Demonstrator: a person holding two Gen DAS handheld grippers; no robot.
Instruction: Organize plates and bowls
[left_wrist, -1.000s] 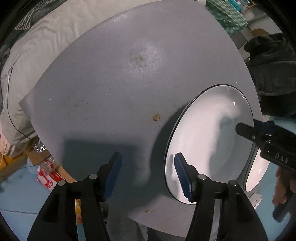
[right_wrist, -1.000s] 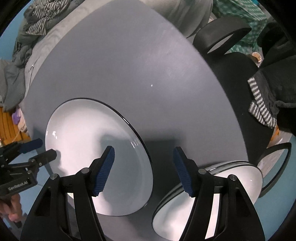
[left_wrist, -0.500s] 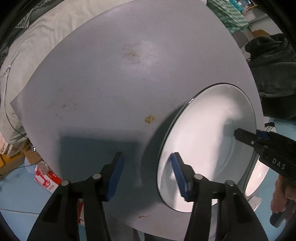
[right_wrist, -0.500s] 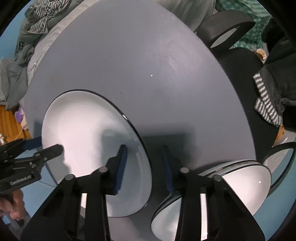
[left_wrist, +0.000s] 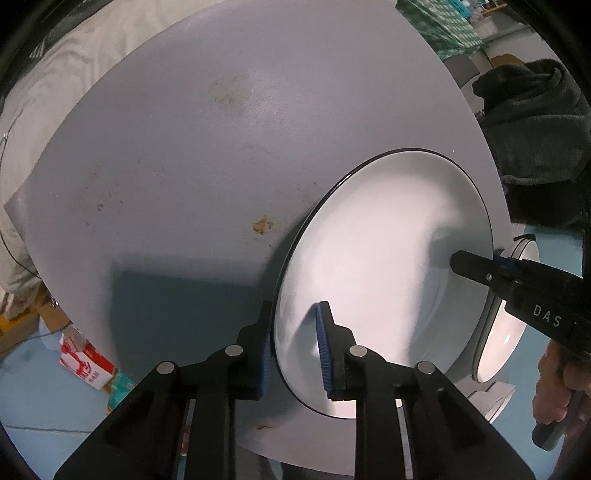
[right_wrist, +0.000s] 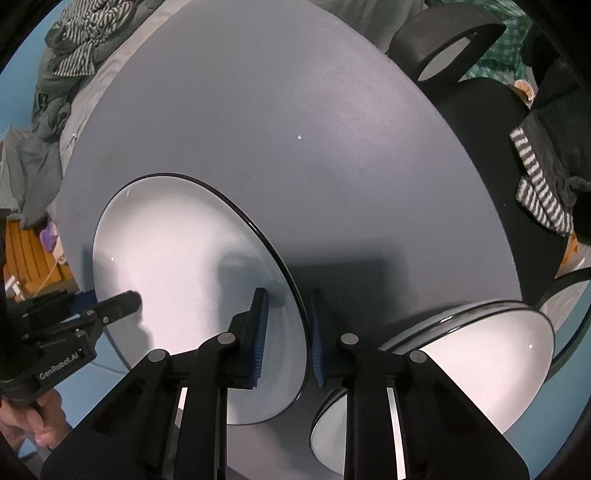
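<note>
**A:** So we've got both tongs on the same plate (left_wrist: 384, 280) now, one on each side of the rim. Left tongs (left_wrist: 295, 347) have just been closing, rim between the pads, one pad under the lip and one on the white face. Looks clamped to us.

**B:** Same on the other side. Right tongs (right_wrist: 286, 332) have just been closing too, and the rim edge (right_wrist: 301, 317) sits right between the blue pads. We'd call that a grip, though the far pad's contact is partly hidden behind the rim.

**A:** Why two-handed though?

**B:** It's a wide, slick plate lying flat on the table (left_wrist: 207, 147). Pinch one edge and it'll probably tip or slide out. Opposite edges keep it level.

**A:** And the target's presumably the stack (right_wrist: 472, 354) just beside it, near the table's edge.

**B:** That's our guess. The plate's close to that stack, so we'd lift it clear before moving it over.
</note>
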